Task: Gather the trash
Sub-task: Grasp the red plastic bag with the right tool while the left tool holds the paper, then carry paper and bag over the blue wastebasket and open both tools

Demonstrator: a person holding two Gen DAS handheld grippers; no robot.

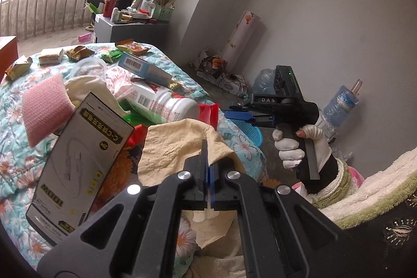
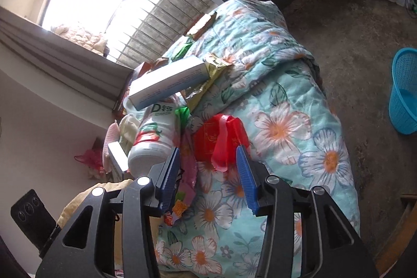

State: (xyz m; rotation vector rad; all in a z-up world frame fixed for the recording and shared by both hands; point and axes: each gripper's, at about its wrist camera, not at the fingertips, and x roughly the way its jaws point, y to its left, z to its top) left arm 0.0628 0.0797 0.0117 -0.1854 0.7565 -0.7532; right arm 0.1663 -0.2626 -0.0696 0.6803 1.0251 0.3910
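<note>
While the left gripper (image 1: 207, 168) has its 2 fingers pressed together with nothing visibly pinched between them, it hovers over a crumpled tan cloth (image 1: 179, 147) lying on the flowered quilt (image 1: 10, 106). Just left of it, a grey printed box (image 1: 80, 168) lies tilted over a red wrapper (image 1: 208, 113) and a green one, with a pink sponge-like pad (image 1: 47, 108) beyond it. A white bottle with a strawberry label (image 1: 164, 100) lies on its side in the middle of the pile, and a long blue-and-white carton (image 1: 146, 69) rests behind it. Several snack packets (image 1: 78, 53) sit spread along the far edge of the quilt. To the right, a gloved hand (image 1: 292, 147) holds the right gripper above the floor, beside the bed.

In the right wrist view, the right gripper (image 2: 208, 173) has its 2 blue-padded fingers (image 2: 246, 179) partly apart and holding nothing. The red wrapper (image 2: 221, 139) lies on the quilt (image 2: 299, 126) between and just beyond the fingertips, apart from the pads as far as can be told. A pink and orange foil wrapper (image 2: 187, 173) lies by the left pad, next to the white bottle (image 2: 153, 139). A blue plastic basket (image 2: 404, 95) stands on the floor (image 2: 351, 43), well apart from the bed.
</note>
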